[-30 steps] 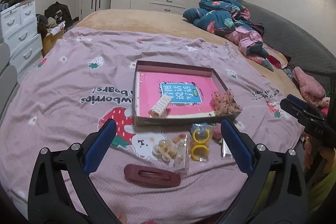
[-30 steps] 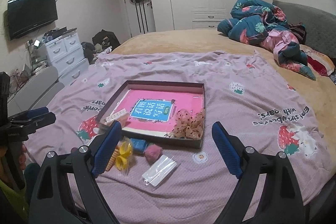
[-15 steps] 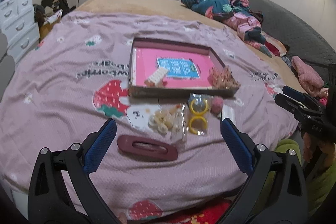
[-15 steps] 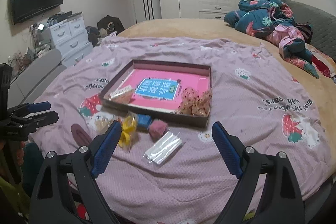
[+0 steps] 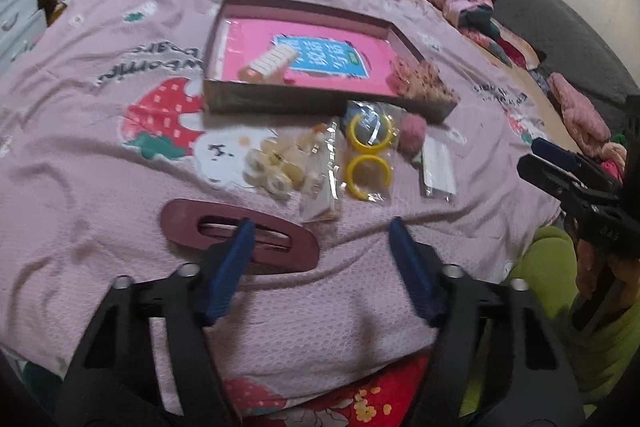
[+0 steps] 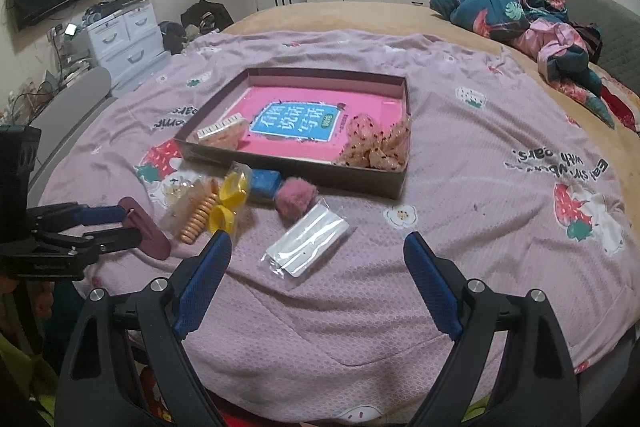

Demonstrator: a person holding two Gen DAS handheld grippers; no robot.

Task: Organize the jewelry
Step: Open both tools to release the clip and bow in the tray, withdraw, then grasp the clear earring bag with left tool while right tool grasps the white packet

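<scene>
Left tongs (image 5: 320,239): spread wide, gripping nothing, low over the near edge of the bed; the left blue finger (image 5: 228,267) overlaps the maroon hair clip in the left wrist view, though contact cannot be judged.
Right tongs (image 6: 316,255): also spread wide with nothing between them, near the bed's edge, with the clear packet just ahead.
Maroon hair clip (image 5: 240,231): long oval with a slot, flat on the bedspread, nearest of the loose pieces.
Clear packet (image 6: 308,247): flat transparent bag with white contents, lying apart from the others on the right.
Cream bead bag (image 5: 288,167): clear bag of pale round pieces, just beyond the clip.
Yellow rings (image 5: 368,151): two hoops in a clear bag, beside the bead bag, close to the tray's front wall.
Pink pom-pom (image 6: 296,201): fluffy ball between the rings and the clear packet, touching the blue block (image 6: 264,181).
Tray (image 6: 292,173): shallow dark cardboard box in the middle of the bed, a pink booklet (image 6: 304,119) lying flat inside.
Tray contents: a ridged white clip (image 5: 272,59) at the front left, a spotted fabric bow (image 6: 376,147) in the front right corner.
Bedspread (image 6: 480,155): mauve cloth with strawberry prints under everything.
Far end: a crumpled teal quilt (image 6: 512,3) by the headboard side.
</scene>
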